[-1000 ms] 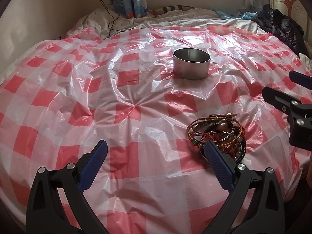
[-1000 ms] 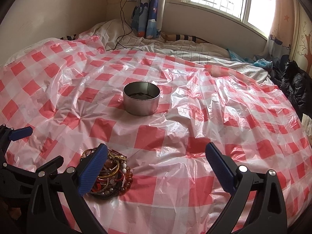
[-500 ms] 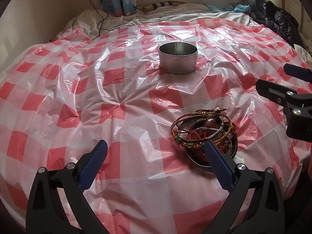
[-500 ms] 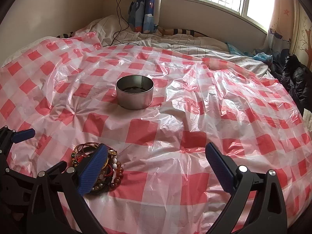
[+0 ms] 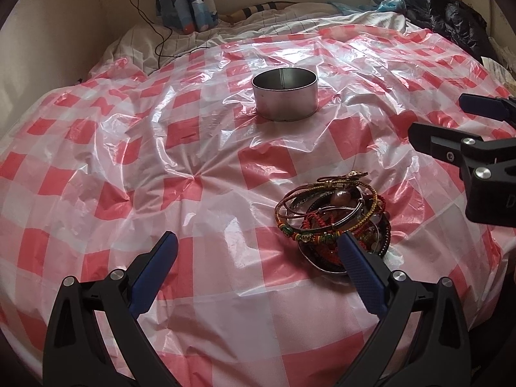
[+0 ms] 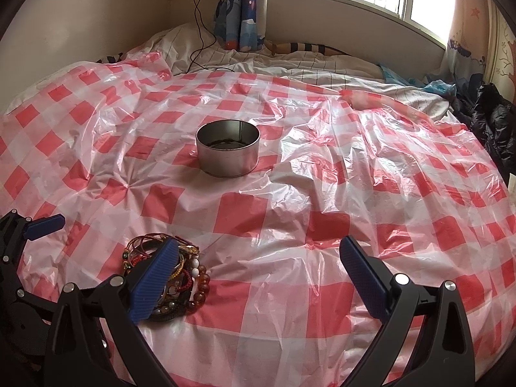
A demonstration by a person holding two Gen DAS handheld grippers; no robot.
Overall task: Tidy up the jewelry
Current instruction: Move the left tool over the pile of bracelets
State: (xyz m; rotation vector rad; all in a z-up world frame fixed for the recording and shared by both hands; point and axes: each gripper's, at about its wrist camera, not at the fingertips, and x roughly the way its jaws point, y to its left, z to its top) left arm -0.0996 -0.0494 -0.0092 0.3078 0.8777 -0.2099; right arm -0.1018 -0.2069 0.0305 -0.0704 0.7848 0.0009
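A pile of bracelets and bead strings (image 5: 335,216) lies on a small dark dish on the red-and-white checked plastic sheet; it also shows in the right wrist view (image 6: 167,267), partly behind my finger. A round metal tin (image 5: 284,93) stands open farther back, and it also shows in the right wrist view (image 6: 228,147). My left gripper (image 5: 256,258) is open and empty, its right finger just in front of the pile. My right gripper (image 6: 258,264) is open and empty, its left finger over the pile.
The checked sheet (image 6: 322,167) covers a bed and is wrinkled. Bedding, a curtain (image 6: 240,9) and a charger cable (image 5: 151,32) lie at the back. A black jacket (image 6: 493,122) lies at the far right. The right gripper's body (image 5: 477,167) shows at the left view's right edge.
Both grippers have moved forward and slightly closer to the sheet, so the tin and pile look larger. The jewelry and tin have not moved. Both grippers stay open.
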